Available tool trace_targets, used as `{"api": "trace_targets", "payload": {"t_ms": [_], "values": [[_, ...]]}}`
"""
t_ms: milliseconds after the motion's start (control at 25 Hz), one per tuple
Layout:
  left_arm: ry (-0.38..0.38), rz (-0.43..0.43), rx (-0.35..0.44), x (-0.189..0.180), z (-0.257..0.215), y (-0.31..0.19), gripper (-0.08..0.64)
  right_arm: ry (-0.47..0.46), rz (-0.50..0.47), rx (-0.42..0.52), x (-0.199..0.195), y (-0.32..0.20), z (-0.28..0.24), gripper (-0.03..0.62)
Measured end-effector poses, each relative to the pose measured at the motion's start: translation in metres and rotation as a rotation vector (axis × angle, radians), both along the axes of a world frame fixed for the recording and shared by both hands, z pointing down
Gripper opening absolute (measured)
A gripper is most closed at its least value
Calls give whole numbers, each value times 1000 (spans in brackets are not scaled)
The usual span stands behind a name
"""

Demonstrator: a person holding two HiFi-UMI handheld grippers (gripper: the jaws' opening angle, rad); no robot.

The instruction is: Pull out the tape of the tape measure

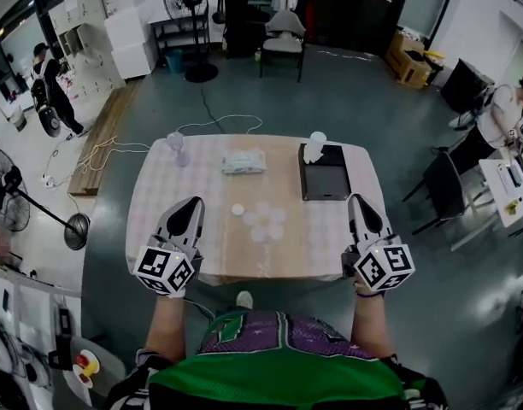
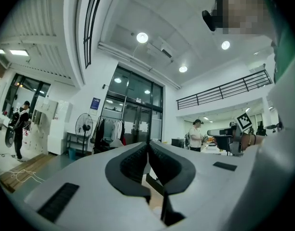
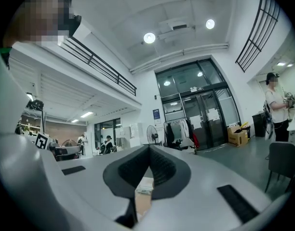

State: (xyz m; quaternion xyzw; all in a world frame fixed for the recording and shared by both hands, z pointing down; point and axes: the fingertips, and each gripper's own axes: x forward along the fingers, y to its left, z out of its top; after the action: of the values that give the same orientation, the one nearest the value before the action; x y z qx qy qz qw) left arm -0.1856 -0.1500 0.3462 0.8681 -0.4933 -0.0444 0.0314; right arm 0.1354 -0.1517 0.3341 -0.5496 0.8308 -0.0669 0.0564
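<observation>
Both grippers are held level over the near edge of a table [image 1: 159, 186], with nothing in either. The left gripper [image 1: 193, 202] is shut, its pads meeting in the left gripper view [image 2: 148, 147]. On the other side the right gripper [image 1: 357, 198] is shut too, jaws closed tip to tip in the right gripper view [image 3: 149, 149]. A small round white thing [image 1: 237, 209] lies on the table between them, a little ahead of the tips. It is too small to tell whether it is the tape measure. Beside it sits a pale flower-shaped cluster [image 1: 265, 221].
A white packet [image 1: 244, 162] lies mid-table and shows through the right jaws' gap [image 3: 144, 186]. A black tray [image 1: 324, 180] sits at the right, a white cup [image 1: 315, 146] behind it, a clear cup [image 1: 175, 143] far left. Chairs, fans and people stand around the room.
</observation>
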Motion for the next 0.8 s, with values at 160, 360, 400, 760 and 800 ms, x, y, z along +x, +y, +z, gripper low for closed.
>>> {"api": "trace_targets", "payload": {"t_ms": [160,360,400,760,800], "values": [[-21,72,6,-2,-1,-33,23,11,4,3,-15,-36,3,6],[-72,129,21,11,2,-62,184,19,-43,-10,-26,-68,18,6],[-79,132,26,13,2,-66,227,21,-59,-16,-28,-73,21,6],[-107,137,-10,29,32,-77,284,104,-217,-5,-49,-89,42,189],[-107,139,-15,30,34,-77,284,115,-229,-9,-50,-89,44,206]]}}
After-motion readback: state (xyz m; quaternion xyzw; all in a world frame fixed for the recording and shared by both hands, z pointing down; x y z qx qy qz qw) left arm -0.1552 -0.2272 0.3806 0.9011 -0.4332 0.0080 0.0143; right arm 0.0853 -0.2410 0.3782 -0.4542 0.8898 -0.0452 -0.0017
